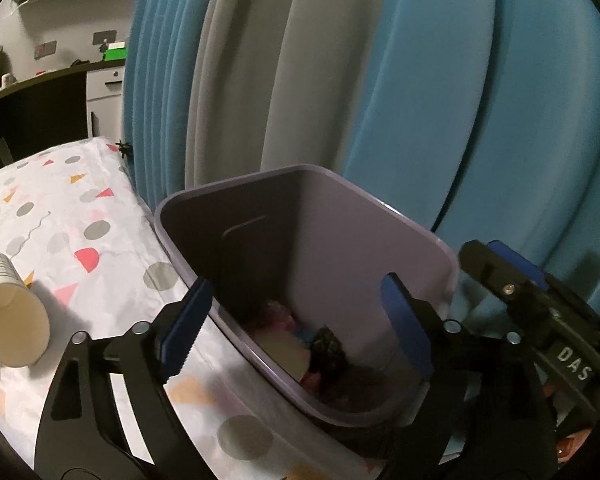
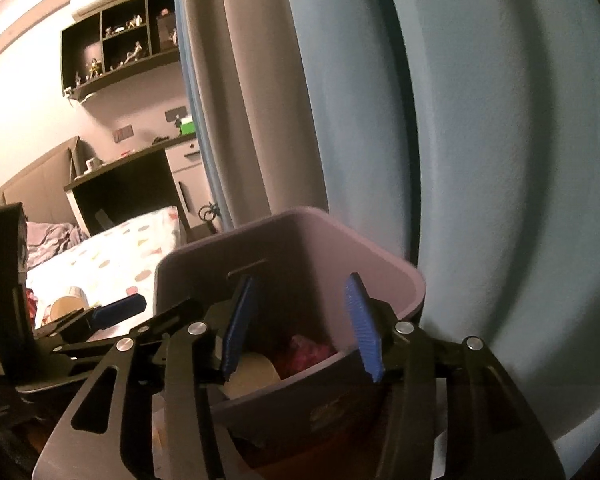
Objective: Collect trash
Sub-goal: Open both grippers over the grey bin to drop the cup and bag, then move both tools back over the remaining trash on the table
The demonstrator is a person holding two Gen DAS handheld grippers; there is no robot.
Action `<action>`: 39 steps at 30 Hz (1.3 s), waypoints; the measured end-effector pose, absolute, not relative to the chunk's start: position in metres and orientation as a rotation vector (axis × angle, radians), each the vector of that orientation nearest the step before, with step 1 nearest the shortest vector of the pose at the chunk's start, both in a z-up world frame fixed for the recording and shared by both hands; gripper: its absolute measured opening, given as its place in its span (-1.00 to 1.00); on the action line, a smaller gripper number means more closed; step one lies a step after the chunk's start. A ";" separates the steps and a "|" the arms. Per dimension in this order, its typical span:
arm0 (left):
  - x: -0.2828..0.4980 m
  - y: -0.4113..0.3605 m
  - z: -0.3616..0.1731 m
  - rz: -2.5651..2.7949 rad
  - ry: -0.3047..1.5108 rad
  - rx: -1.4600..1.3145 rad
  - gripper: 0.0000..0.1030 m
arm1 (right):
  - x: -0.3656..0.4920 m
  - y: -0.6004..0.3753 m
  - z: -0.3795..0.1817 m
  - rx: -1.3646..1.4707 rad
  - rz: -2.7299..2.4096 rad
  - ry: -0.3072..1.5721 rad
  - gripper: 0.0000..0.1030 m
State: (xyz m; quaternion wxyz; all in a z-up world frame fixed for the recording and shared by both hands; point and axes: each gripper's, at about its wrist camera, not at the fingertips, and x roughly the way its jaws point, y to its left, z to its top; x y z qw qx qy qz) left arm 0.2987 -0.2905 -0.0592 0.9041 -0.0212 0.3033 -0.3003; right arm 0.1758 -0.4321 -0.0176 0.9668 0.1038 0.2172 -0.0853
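A grey plastic bin (image 1: 380, 240) stands beside the bed, with a paper cup, pink wrappers and dark scraps (image 1: 324, 348) inside. My left gripper (image 1: 296, 328) is open over the bin's near rim, empty. My right gripper (image 2: 300, 324) is open above the bin (image 2: 292, 236), empty; a cup and pink trash (image 2: 308, 348) lie below it. A paper cup (image 1: 12, 320) lies on its side on the patterned bed sheet, left of the left gripper; it also shows in the right wrist view (image 2: 70, 300). The right gripper's fingers (image 1: 512, 264) show at the right of the left wrist view.
Blue and grey curtains (image 1: 340, 80) hang right behind the bin. The bed sheet (image 1: 80, 220) with coloured shapes runs to the left. A dark desk and white drawer unit (image 2: 184, 176) stand at the far wall, with shelves (image 2: 116, 40) above.
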 end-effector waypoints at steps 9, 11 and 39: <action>0.282 -0.272 -0.048 -0.580 0.596 -0.069 0.80 | 0.158 -0.424 0.001 0.205 -0.159 0.368 0.02; 0.274 -0.259 -0.043 -0.549 0.576 -0.075 0.80 | 0.152 -0.421 0.003 0.204 -0.154 0.358 0.08; 0.179 -0.060 -0.017 -0.061 0.509 -0.137 0.88 | 0.127 -0.293 0.020 0.145 0.091 0.336 0.47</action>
